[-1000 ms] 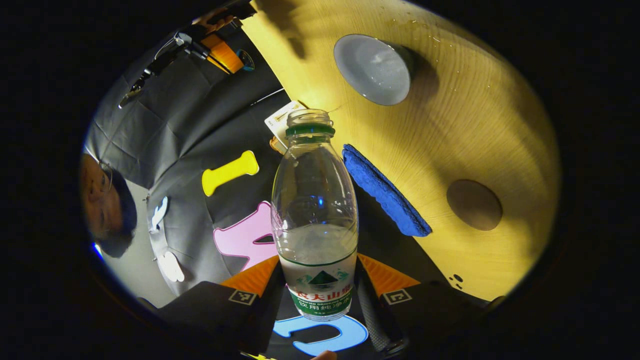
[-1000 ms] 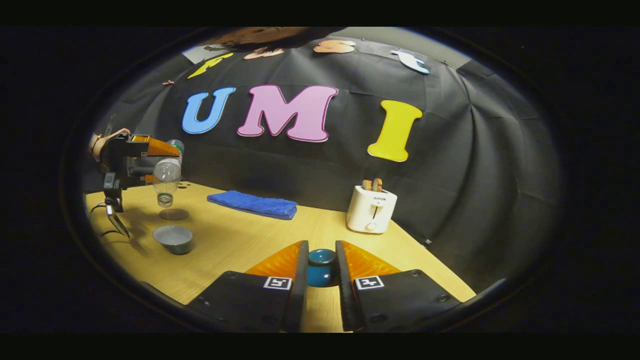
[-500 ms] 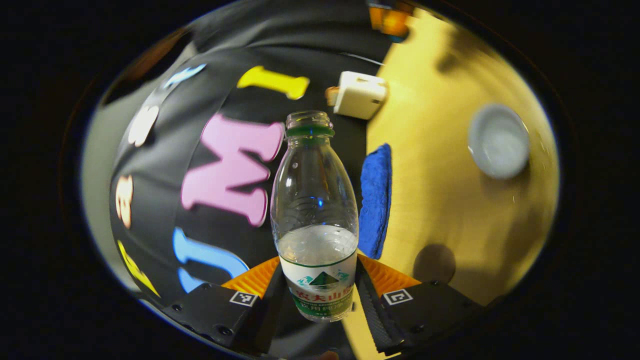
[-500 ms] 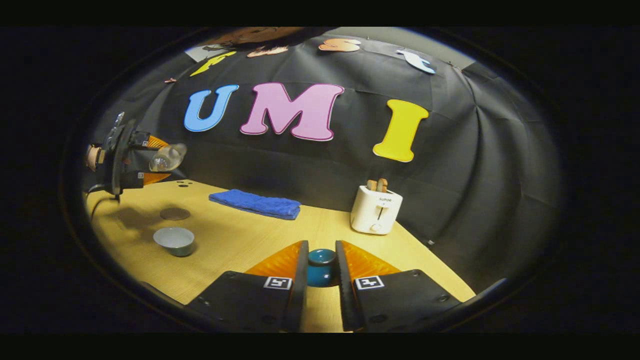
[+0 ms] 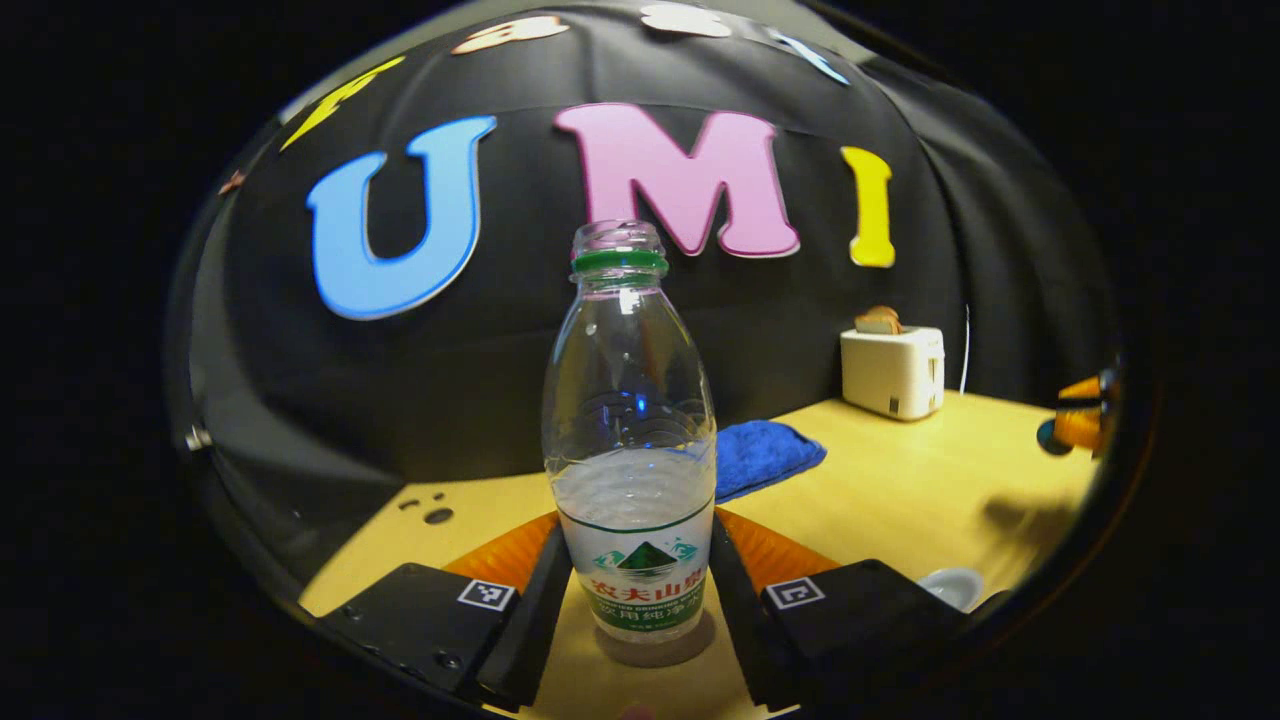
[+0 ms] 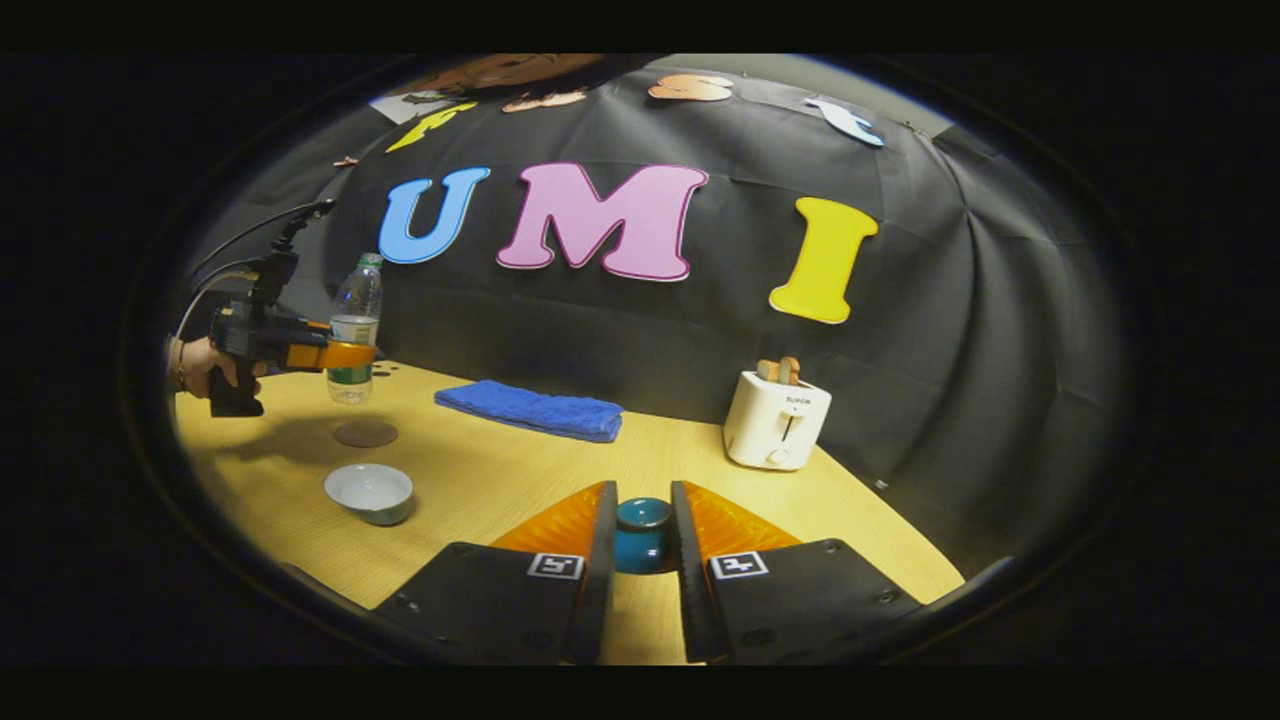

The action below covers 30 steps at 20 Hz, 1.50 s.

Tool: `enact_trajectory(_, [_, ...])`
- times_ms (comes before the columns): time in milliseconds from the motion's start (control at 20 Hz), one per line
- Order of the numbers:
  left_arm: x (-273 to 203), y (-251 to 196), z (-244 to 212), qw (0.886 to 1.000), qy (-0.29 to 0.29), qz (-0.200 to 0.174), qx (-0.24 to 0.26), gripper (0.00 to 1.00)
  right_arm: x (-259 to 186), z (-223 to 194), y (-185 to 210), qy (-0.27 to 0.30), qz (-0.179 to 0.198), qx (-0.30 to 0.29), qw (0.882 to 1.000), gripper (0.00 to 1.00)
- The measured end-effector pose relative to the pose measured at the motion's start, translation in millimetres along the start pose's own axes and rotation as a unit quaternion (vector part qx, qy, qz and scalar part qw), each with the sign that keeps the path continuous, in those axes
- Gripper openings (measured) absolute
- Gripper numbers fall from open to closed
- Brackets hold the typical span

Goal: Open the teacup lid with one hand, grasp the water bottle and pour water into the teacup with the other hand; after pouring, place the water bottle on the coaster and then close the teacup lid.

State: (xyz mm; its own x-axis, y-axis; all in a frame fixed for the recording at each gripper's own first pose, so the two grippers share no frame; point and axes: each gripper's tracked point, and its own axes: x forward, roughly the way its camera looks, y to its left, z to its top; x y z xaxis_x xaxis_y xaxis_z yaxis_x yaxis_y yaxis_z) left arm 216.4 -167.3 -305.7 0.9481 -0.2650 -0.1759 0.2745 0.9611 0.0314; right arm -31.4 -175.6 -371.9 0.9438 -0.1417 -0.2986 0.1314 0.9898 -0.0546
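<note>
Bottle [image 5: 630, 440] in left view: left tool [image 5: 630, 600] clamps it, upright again (was tipped) w/ coaster [image 5: 660, 648] beneath, so we judge pouring done. Right view: right tool [image 6: 640, 540] pinches lid [image 6: 641, 535]; teacup [image 6: 369, 492] open.

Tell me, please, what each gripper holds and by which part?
Left gripper: water bottle, by its labelled lower body. Right gripper: teacup lid, by its sides.

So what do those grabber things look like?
Each hand-held gripper has two black blocks with small square black-and-white markers and ribbed orange wedges. The left hand-held gripper has a black body with a handle, and thin cables loop up behind it.
</note>
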Motion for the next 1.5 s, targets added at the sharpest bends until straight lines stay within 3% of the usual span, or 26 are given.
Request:
enact_trajectory(100, [-1, -1, -6, 1.000, 0.005, 0.009, -0.028, 0.76, 1, 0, 4, 0.002, 0.004, 0.000, 1.000, 0.31])
enact_trajectory(250, [1, -5, -14, 0.998, 0.012, 0.011, -0.054, 0.77, 1, -3, 10, 0.006, 0.010, 0.000, 1.000, 0.30])
enact_trajectory(450, [8, 1, -31, 0.998, 0.025, 0.027, -0.049, 0.79, 3, -2, 13, 0.007, 0.012, 0.001, 1.000, 0.26])
enact_trajectory(500, [9, 0, -34, 0.998, 0.028, 0.024, -0.051, 0.80, 3, -2, 13, 0.007, 0.013, 0.000, 1.000, 0.36])
enact_trajectory(550, [11, 1, -37, 0.998, 0.030, 0.023, -0.051, 0.80, 4, -2, 12, 0.007, 0.013, 0.000, 1.000, 0.27])
enact_trajectory(600, [13, 3, -37, 0.998, 0.030, 0.023, -0.049, 0.80, 4, -3, 12, 0.008, 0.012, -0.001, 1.000, 0.36])
enact_trajectory(650, [14, 3, -38, 0.998, 0.030, 0.025, -0.047, 0.81, 4, -3, 12, 0.008, 0.012, -0.001, 1.000, 0.27])
enact_trajectory(700, [14, 3, -39, 0.998, 0.030, 0.024, -0.048, 0.80, 5, -3, 12, 0.008, 0.012, -0.001, 1.000, 0.36])
enact_trajectory(800, [14, -1, -44, 0.998, 0.037, 0.023, -0.050, 0.81, 5, -3, 13, 0.009, 0.013, 0.000, 1.000, 0.36])
enact_trajectory(950, [11, 0, -51, 0.998, 0.045, 0.025, -0.041, 0.94, 5, -2, 17, 0.008, 0.018, 0.003, 1.000, 0.36])
enact_trajectory(1050, [6, -1, -54, 0.998, 0.051, 0.022, -0.038, 0.95, 6, -1, 24, 0.007, 0.025, 0.009, 1.000, 0.33])
enact_trajectory(1200, [-11, -2, -65, 0.997, 0.065, 0.020, -0.042, 0.95, 6, 3, 44, 0.005, 0.043, 0.025, 0.999, 0.27])
enact_trajectory(1250, [-17, -1, -70, 0.996, 0.072, 0.021, -0.047, 0.95, 7, 5, 54, 0.004, 0.051, 0.029, 0.998, 0.36])
enact_trajectory(1400, [-43, 0, -77, 0.995, 0.080, 0.022, -0.050, 0.95, 7, 11, 95, 0.001, 0.085, 0.058, 0.995, 0.36])
enact_trajectory(1450, [-51, 1, -79, 0.995, 0.083, 0.025, -0.045, 0.95, 7, 12, 110, 0.002, 0.097, 0.072, 0.993, 0.27])
enact_trajectory(1500, [-60, 4, -80, 0.995, 0.085, 0.029, -0.041, 0.95, 7, 12, 124, 0.004, 0.109, 0.087, 0.990, 0.31])
